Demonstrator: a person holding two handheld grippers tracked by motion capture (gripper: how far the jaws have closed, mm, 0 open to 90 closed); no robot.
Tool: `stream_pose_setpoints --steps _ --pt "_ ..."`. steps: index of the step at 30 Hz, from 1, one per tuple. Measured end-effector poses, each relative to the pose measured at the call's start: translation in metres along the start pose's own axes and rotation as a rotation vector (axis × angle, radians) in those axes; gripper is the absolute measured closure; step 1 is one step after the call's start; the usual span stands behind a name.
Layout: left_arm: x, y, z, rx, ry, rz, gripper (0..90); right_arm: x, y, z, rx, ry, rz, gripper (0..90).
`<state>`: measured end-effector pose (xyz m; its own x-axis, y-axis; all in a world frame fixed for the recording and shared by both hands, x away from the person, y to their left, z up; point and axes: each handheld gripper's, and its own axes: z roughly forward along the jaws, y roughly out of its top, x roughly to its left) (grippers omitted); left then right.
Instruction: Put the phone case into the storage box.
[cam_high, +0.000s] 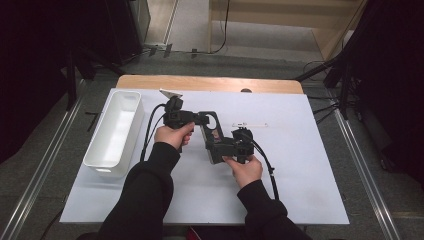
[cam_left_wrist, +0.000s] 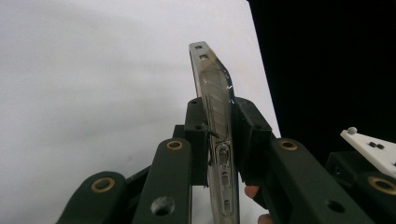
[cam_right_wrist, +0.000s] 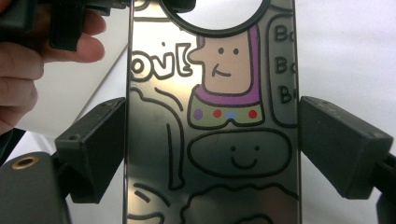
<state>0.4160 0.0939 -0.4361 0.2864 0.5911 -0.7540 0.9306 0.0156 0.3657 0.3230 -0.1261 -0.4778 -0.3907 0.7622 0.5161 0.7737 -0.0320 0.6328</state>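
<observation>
Spanning the gap between the two tools at the middle of the high view, a phone case (cam_high: 212, 136) is held off the white table (cam_high: 300, 165). The right gripper (cam_right_wrist: 212, 140) is clamped across the case's width, its pads pressing the two long edges in the right gripper view, where the printed cartoon back faces the camera. The left gripper (cam_left_wrist: 219, 135) is closed on the case's thickness; in the left gripper view the case (cam_left_wrist: 215, 107) is seen edge-on, running straight up from between the jaws, both pads touching it. The long axis thus lies from the right tool, at lower right of centre in the high view, up toward the left tool at upper left of centre. Both hands are equally near, each gripping one end. A white bin (cam_high: 116, 130) stands at the left of the table, nearer the left hand (cam_high: 172, 134); judged from this, a hand-over would call for one grip being loosened.
</observation>
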Motion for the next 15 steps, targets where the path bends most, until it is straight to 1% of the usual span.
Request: stream_pose_setpoints --steps 2,9,15 --pt "-0.0001 0.0001 -0.0001 0.002 0.000 0.003 77.4 -0.0004 -0.0002 0.0007 -0.002 0.005 0.001 10.7" --pt "0.0003 0.0005 -0.0006 0.001 -0.028 -0.006 78.9 -0.0006 -0.0005 0.0012 -0.004 0.009 -0.001 10.6" --pt "-0.0009 0.0008 -0.0008 -0.002 -0.034 -0.005 79.4 -0.0016 -0.0002 0.0010 -0.010 0.013 -0.008 10.6"
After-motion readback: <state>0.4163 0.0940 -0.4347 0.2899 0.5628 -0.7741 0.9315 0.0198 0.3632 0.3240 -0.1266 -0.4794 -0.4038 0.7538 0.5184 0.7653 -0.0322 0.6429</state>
